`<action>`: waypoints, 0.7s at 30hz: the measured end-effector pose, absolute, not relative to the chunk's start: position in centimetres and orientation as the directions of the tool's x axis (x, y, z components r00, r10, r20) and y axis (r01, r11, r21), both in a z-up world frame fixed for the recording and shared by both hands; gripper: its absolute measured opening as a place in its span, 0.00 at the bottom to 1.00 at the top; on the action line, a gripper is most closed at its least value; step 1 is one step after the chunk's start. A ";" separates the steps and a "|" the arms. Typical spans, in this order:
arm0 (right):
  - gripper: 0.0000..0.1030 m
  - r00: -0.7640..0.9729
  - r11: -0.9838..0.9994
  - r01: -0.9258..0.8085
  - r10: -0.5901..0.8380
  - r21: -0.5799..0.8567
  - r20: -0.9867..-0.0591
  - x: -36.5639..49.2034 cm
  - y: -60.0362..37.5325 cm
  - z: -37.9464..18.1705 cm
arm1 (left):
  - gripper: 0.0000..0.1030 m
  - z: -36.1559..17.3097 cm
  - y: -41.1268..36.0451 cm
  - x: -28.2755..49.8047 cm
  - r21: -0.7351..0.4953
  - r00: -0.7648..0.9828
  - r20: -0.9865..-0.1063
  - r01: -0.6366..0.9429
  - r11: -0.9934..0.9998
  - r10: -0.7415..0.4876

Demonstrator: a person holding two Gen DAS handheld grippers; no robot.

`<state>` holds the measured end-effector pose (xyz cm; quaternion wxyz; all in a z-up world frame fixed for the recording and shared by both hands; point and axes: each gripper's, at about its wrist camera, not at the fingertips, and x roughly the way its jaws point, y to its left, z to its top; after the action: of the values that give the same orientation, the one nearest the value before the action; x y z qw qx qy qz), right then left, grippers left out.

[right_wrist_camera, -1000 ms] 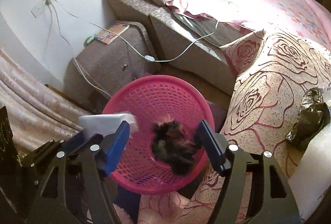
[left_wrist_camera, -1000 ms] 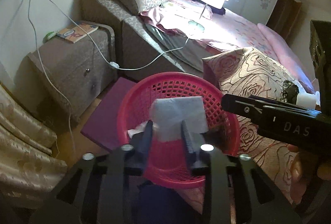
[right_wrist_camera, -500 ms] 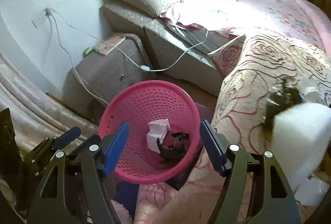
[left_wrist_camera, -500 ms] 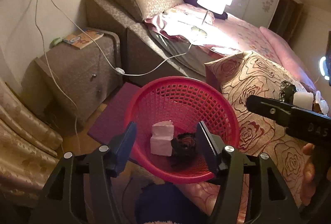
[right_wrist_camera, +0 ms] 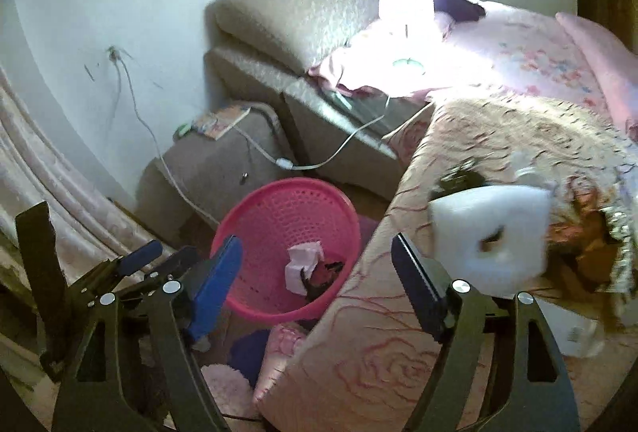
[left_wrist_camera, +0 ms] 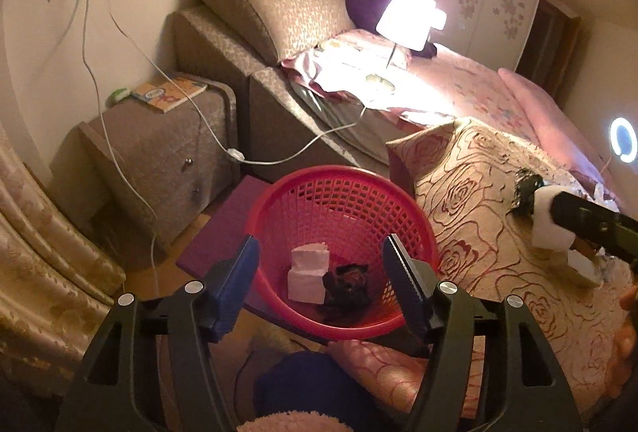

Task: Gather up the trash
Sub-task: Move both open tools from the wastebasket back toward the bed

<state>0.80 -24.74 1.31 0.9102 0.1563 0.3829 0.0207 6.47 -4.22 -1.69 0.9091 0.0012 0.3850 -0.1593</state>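
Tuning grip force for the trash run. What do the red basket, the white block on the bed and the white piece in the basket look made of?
Red basket: moulded plastic, glossy, open lattice wall.
White block: probably soft foam; matte, rounded edges, hole through it.
White piece in the basket: likely tissue or folded paper; thin, creased layers.

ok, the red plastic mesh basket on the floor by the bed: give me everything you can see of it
The red plastic mesh basket is round with a solid rim, lattice walls that taper downward and an open top. It stands upright on the floor, against the rose-patterned bedspread and partly on a purple mat, near the grey bedside cabinet. Inside lie a folded white tissue and a dark crumpled wrapper, side by side. Neither gripper touches it.
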 end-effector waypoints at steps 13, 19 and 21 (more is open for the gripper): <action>0.73 0.743 0.950 0.131 0.095 0.284 -0.662 2.0 -30.0 3.8 | 0.61 -0.3 -7.1 9.7 -0.058 0.701 -0.661 0.305 0.950 -0.265; 0.73 0.759 0.952 0.150 0.061 0.266 -0.649 4.1 -32.4 5.4 | 0.61 1.0 -9.1 13.1 -0.077 0.709 -0.637 0.331 0.941 -0.301; 0.73 0.764 0.948 0.157 0.060 0.275 -0.643 4.0 -33.0 5.6 | 0.61 1.3 -9.6 13.1 -0.071 0.717 -0.631 0.327 0.942 -0.297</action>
<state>3.97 -33.02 5.55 0.9256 0.1585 0.3426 -0.0263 13.12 -9.58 1.32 0.9262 0.0227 0.3366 -0.1685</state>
